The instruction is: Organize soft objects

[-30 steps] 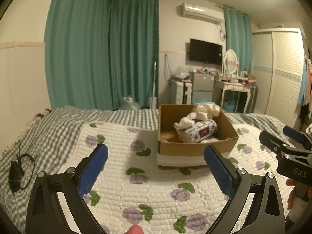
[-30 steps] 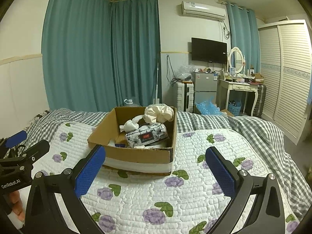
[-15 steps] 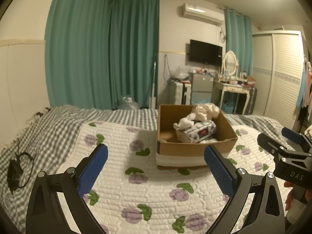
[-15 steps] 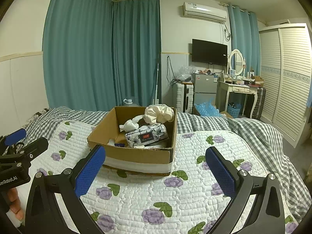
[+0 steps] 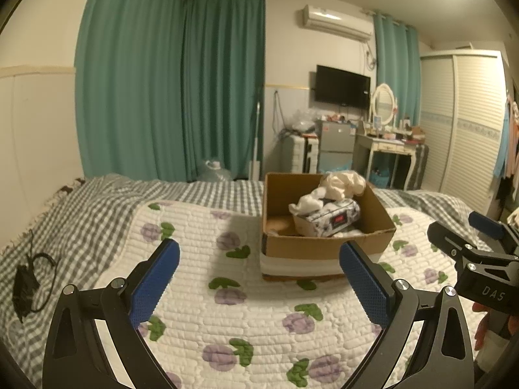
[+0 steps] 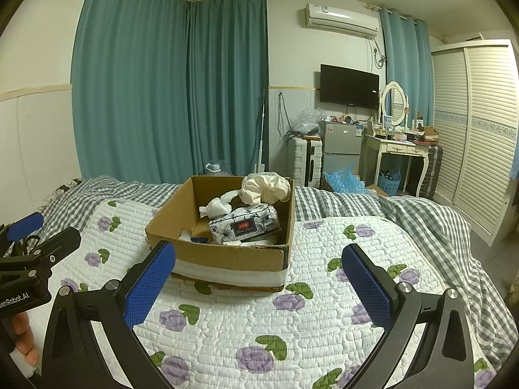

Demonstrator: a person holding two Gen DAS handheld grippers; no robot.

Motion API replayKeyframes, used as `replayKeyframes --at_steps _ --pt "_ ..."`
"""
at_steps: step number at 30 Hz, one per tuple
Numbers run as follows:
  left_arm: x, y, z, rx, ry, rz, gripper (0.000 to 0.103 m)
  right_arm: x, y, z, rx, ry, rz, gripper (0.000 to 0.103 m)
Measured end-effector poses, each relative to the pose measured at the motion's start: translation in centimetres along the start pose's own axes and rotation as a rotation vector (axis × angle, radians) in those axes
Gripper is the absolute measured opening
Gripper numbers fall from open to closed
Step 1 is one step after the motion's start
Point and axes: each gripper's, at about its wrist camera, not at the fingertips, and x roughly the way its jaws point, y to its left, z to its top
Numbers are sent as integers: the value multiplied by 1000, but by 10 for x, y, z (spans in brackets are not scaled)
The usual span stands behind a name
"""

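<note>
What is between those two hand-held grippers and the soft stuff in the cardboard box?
Only the box's own near wall. The left hand-held gripper and right hand-held gripper hang open over bare quilt. The cardboard box has no lid, so the tissue pack and cream cloth bundle look reachable from above.

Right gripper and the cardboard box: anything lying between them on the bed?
Nothing: in the right wrist view only bare floral quilt separates the open right gripper from the cardboard box.
</note>
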Motion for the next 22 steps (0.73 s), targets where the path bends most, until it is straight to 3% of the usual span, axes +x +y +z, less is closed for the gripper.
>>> replayKeyframes --at_steps 22 --pt "0 0 -1 1 2 0 101 1 -2 -3 -4 9 2 103"
